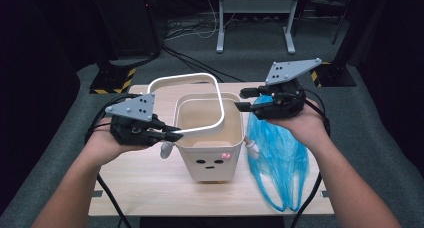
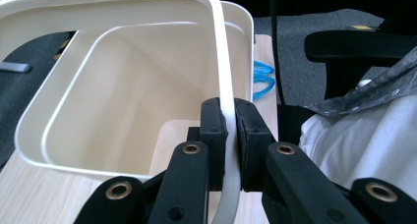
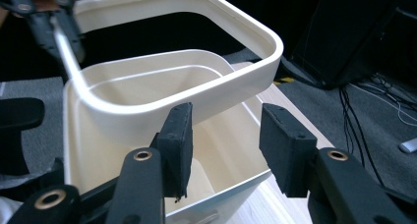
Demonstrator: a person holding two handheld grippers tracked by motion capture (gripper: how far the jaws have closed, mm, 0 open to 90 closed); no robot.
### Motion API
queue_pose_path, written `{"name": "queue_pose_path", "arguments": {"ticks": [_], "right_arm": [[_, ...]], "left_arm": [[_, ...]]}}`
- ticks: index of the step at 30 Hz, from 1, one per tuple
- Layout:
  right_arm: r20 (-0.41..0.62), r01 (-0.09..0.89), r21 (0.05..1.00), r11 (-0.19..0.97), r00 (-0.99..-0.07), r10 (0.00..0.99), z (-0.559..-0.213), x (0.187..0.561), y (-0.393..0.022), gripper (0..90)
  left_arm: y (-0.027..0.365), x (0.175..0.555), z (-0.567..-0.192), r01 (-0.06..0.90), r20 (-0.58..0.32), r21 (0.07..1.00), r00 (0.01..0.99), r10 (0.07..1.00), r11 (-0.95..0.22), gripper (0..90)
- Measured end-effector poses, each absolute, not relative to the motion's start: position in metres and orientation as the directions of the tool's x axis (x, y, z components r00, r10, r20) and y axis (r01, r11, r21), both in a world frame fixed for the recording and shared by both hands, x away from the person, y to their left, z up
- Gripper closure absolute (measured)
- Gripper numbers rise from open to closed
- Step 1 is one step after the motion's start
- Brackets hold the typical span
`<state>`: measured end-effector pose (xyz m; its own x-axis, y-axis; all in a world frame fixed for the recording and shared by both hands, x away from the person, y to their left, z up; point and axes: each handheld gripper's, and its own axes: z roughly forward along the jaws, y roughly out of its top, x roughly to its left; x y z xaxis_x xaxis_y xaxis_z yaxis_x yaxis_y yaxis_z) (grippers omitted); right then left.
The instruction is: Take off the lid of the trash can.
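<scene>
Table [image 1: 145, 180] edges run out of the high view at the bottom, and we lose its far side behind the cream bin [image 1: 210, 148] standing mid-table. We see the white ring frame [image 1: 200, 95] tilted above the bin's mouth, its near left side clamped flat between the jaws of the left gripper [image 2: 231, 135], which stands left of the bin. The blue plastic bag [image 1: 277, 158] lies right of the bin, its top hidden under the right gripper [image 3: 226, 140], whose jaws stand apart with nothing between them, just beside the ring's rim.
</scene>
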<state>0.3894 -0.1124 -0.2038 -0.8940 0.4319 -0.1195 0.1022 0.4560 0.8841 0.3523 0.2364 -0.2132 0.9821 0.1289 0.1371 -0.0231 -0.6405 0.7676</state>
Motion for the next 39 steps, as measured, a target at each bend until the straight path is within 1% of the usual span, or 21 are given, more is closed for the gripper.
{"name": "queue_pose_path", "arguments": {"ticks": [7,11,14,25,32,35,39], "right_arm": [[-0.118,0.102,0.878,0.468,-0.900,0.419,-0.211,0.377,-0.112,55.1],[-0.102,0.110,0.893,0.437,-0.895,0.435,-0.217,0.374,-0.115,54.7],[-0.105,0.117,0.889,0.442,-0.889,0.446,-0.222,0.372,-0.118,54.4],[-0.062,0.164,0.898,0.409,-0.872,0.486,-0.234,0.366,-0.135,53.3],[-0.056,0.172,0.898,0.405,-0.868,0.493,-0.245,0.357,-0.141,53.0],[-0.076,0.166,0.894,0.417,-0.860,0.505,-0.249,0.351,-0.144,52.8],[-0.076,0.177,0.889,0.422,-0.853,0.516,-0.257,0.345,-0.148,52.5]], "left_arm": [[0.252,0.353,-0.209,0.002,0.139,0.778,0.975,0.175,-0.628,83.6],[0.260,0.354,-0.209,0.019,0.138,0.782,0.969,0.203,-0.623,83.6],[0.268,0.355,-0.209,0.033,0.135,0.784,0.966,0.222,-0.620,83.6],[0.293,0.358,-0.210,0.085,0.123,0.800,0.946,0.301,-0.594,83.6],[0.305,0.363,-0.211,0.116,0.119,0.804,0.929,0.350,-0.582,83.5],[0.311,0.365,-0.213,0.130,0.118,0.805,0.921,0.370,-0.580,83.5],[0.318,0.370,-0.218,0.156,0.119,0.804,0.903,0.413,-0.574,83.5]]}}
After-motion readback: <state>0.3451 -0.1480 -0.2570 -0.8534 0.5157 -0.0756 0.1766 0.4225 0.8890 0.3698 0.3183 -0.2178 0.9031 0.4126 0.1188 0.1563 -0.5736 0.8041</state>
